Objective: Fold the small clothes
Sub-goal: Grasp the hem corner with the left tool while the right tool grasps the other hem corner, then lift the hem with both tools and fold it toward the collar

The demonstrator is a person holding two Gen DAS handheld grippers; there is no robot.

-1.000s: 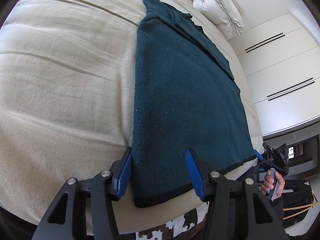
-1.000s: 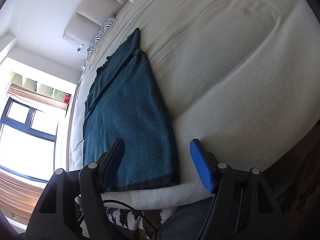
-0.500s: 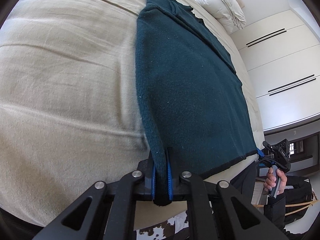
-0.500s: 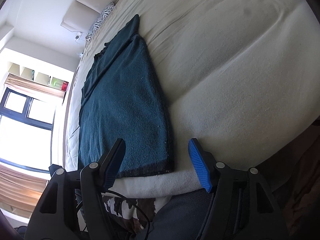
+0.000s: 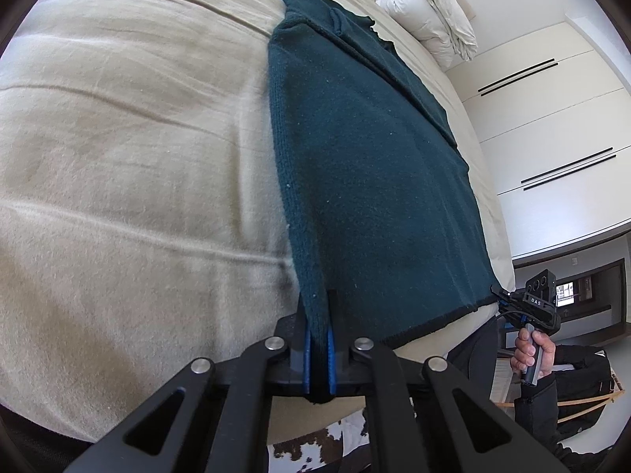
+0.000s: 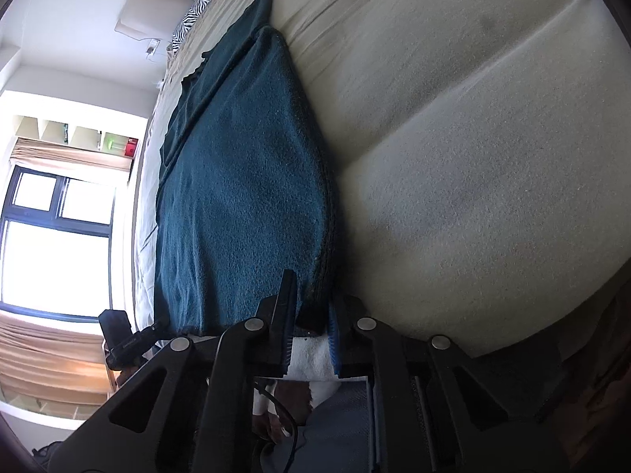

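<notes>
A dark teal sweater (image 5: 374,177) lies flat and lengthwise on the beige bed (image 5: 118,157), its hem at the near edge. My left gripper (image 5: 318,315) is shut on the hem's left corner, and the cloth is pinched up between the blue pads. In the right wrist view the same sweater (image 6: 244,181) runs away from me. My right gripper (image 6: 311,315) is closing tight on the hem's right corner, with bunched fabric between its pads. The right gripper (image 5: 508,303) also shows at that corner in the left wrist view, held by a hand (image 5: 532,351).
A rolled white duvet (image 5: 430,12) lies at the head of the bed beside white wardrobe doors (image 5: 552,118). A zebra-print pillow (image 6: 197,12) and a bright window (image 6: 51,216) are on the other side. A cowhide rug (image 5: 315,449) covers the floor below the bed edge (image 6: 512,335).
Both grippers went from open to shut on the hem corners, the left one first and then the right. The right gripper dipped slightly toward the bed edge.
</notes>
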